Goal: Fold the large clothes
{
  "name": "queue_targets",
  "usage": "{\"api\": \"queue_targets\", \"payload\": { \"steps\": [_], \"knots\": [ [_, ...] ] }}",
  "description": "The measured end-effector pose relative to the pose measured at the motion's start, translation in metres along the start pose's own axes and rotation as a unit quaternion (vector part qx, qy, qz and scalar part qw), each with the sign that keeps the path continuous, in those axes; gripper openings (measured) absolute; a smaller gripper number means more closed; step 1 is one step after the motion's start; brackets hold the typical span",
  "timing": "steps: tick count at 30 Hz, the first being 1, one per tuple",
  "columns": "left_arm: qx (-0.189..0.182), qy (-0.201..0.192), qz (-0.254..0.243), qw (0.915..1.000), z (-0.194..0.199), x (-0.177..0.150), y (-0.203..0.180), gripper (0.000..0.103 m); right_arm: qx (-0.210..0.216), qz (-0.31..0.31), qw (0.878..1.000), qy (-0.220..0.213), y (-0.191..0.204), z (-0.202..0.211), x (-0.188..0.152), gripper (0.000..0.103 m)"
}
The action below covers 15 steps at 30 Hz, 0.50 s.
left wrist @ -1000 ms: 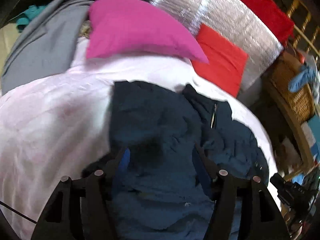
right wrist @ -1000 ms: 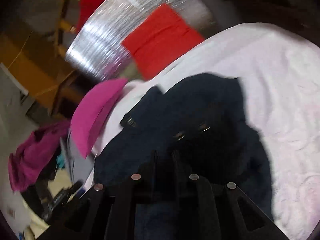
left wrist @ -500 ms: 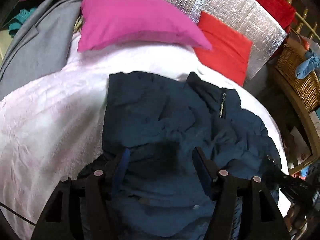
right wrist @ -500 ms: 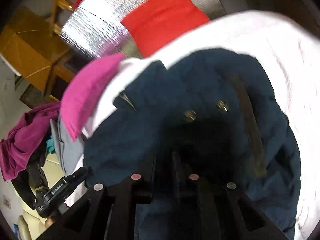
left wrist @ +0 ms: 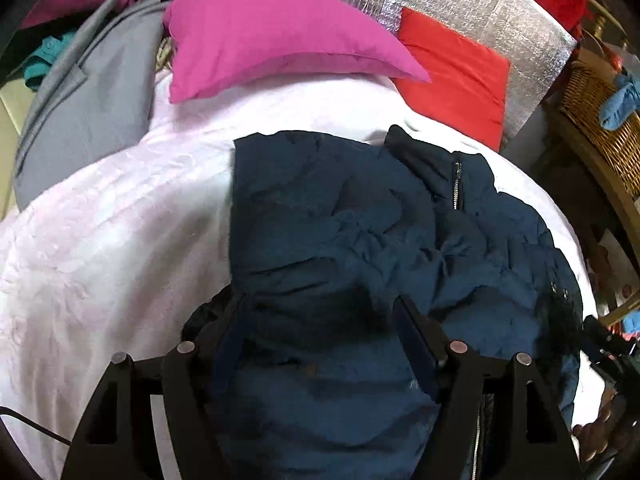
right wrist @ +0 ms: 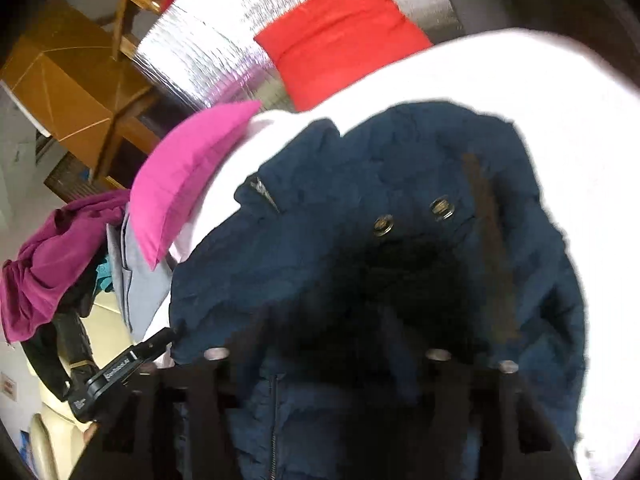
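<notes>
A navy padded jacket [left wrist: 340,240] lies crumpled on the white bed sheet [left wrist: 100,248], its collar zip toward the far right. My left gripper [left wrist: 320,320] hovers low over the near part of the jacket. Its jaws are opening, fabric bulges between the fingers [left wrist: 412,332], and the pads do not visibly press it. In the right wrist view the jacket [right wrist: 304,248] shows two brass snaps and a zip. My right gripper [right wrist: 328,320] is blurred, its jaws opening wide over dark fabric, nothing pinched. Each gripper shows at the edge of the other's view: the right [left wrist: 608,352], the left [right wrist: 108,372].
A pink pillow [left wrist: 272,40] and a red cushion [left wrist: 456,72] lie at the head of the bed against a silver foil panel [left wrist: 460,0]. A grey garment [left wrist: 88,92] lies at the left, a wicker basket [left wrist: 600,112] stands at the right. A magenta garment [right wrist: 48,264] hangs beside the bed.
My right gripper's jaws went from shut to wide apart, letting go of the jacket. The left jaws widened a little. The jacket has settled flatter on the sheet.
</notes>
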State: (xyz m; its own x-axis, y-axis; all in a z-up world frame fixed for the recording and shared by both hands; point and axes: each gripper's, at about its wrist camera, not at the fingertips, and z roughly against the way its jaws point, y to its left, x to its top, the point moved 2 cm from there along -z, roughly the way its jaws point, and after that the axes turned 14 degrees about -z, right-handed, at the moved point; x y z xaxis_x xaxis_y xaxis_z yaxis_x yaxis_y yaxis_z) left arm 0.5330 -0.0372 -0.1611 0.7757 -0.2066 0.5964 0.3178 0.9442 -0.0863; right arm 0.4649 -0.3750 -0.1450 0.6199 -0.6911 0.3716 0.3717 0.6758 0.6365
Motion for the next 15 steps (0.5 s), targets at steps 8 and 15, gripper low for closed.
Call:
{"api": "queue_targets", "payload": {
  "steps": [8,15],
  "knots": [
    [0.018,-0.005,0.002,0.9998,0.035,-0.038,0.015,0.075,-0.023,-0.009,0.999,-0.024,-0.040,0.058,-0.009,0.063],
    [0.039,0.002,-0.020,0.9990,0.069,-0.091,0.021,0.075,-0.043,-0.023,0.998,-0.026,-0.084,0.106,-0.034,0.063]
  ]
}}
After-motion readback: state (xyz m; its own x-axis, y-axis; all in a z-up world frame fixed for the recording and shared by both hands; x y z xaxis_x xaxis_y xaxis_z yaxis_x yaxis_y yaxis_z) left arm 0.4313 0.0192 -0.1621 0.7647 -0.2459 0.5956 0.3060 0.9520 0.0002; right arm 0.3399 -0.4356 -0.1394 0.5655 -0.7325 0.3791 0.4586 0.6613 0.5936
